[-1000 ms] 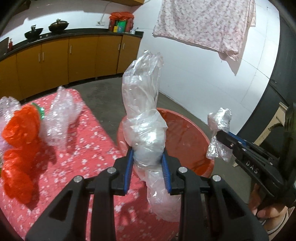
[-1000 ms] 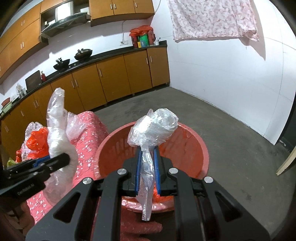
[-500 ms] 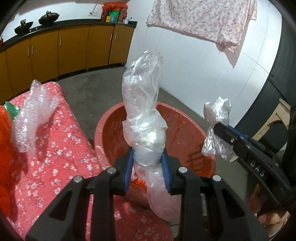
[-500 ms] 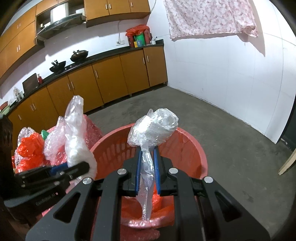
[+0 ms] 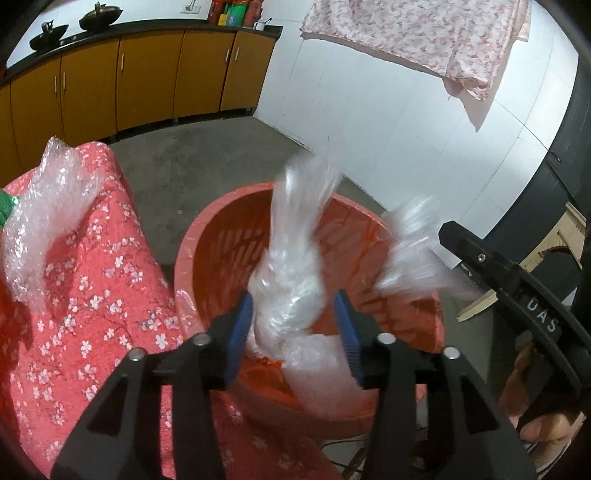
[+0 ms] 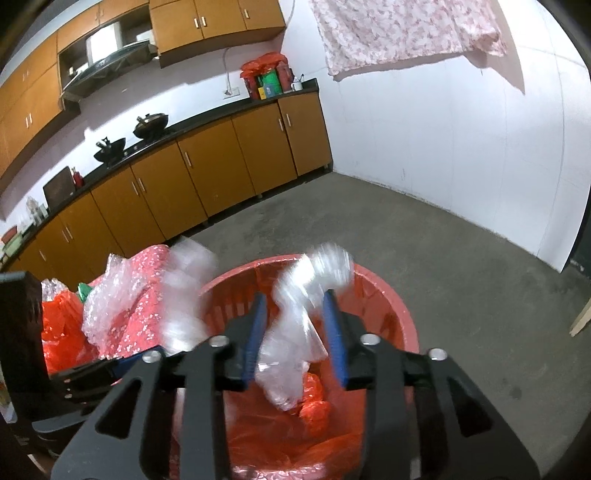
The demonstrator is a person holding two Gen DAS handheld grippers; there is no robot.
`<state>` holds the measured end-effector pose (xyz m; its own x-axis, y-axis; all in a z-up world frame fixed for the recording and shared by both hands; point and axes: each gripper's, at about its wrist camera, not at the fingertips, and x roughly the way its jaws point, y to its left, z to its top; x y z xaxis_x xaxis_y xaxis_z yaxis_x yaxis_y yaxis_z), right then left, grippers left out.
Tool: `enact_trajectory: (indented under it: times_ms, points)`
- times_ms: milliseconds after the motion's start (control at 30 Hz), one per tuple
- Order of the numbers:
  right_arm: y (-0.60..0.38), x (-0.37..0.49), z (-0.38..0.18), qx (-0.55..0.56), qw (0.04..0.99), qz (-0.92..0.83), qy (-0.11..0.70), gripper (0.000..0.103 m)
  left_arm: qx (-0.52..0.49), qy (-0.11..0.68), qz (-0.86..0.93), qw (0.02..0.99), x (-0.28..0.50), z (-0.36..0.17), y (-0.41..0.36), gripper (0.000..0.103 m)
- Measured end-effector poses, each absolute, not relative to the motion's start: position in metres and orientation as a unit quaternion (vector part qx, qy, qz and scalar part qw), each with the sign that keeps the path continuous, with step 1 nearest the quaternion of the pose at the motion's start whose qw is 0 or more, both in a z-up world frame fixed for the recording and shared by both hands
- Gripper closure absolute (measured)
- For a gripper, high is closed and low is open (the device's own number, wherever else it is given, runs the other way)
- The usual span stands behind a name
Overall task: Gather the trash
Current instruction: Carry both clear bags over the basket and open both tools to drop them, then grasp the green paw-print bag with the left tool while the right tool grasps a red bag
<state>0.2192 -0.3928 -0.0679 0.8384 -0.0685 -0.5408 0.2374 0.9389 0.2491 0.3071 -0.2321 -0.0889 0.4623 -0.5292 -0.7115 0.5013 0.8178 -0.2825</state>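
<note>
Drop, both claws: my left gripper [image 5: 293,328] and right gripper [image 6: 294,334] had just opened, each loosing a plastic wad [image 5: 291,273] over the basket [image 5: 192,254]; light wads risked drifting past its rim.

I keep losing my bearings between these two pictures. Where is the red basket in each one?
Left wrist view: the red basket sits at centre, beyond the left gripper, right of the flowered cloth.
Right wrist view: the basket fills the lower centre, behind the right gripper.
Shared landmark: the hanging pink sheet on the white wall.
</note>
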Motion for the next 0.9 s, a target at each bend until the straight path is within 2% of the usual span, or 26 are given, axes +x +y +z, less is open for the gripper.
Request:
enact_trajectory:
  times_ms: [67,133,200,300,433,900]
  points:
    - [-0.395,0.218,-0.07,0.164,0.944,-0.083,0.274,0.061,-0.016,0.425,-0.298,0.855,0.307,-0.09,-0.23,0.049]
    - [-0.397,0.217,-0.07,0.168,0.943,-0.087,0.275,0.049,-0.021,0.427,-0.292,0.856,0.308,-0.09,-0.225,0.043]
    - [-0.398,0.212,-0.07,0.171,0.943,-0.094,0.269,0.023,-0.026,0.422,-0.28,0.862,0.306,-0.088,-0.215,0.034]
    - [-0.398,0.206,-0.068,0.177,0.944,-0.102,0.261,0.011,-0.022,0.407,-0.258,0.876,0.3,-0.083,-0.199,0.022]
    - [-0.396,0.204,-0.068,0.179,0.942,-0.103,0.266,0.01,-0.01,0.386,-0.225,0.895,0.288,-0.071,-0.172,0.015]
    - [-0.319,0.209,-0.04,0.125,0.954,-0.027,0.271,0.01,-0.033,0.33,-0.123,0.935,0.234,-0.026,-0.049,0.009]
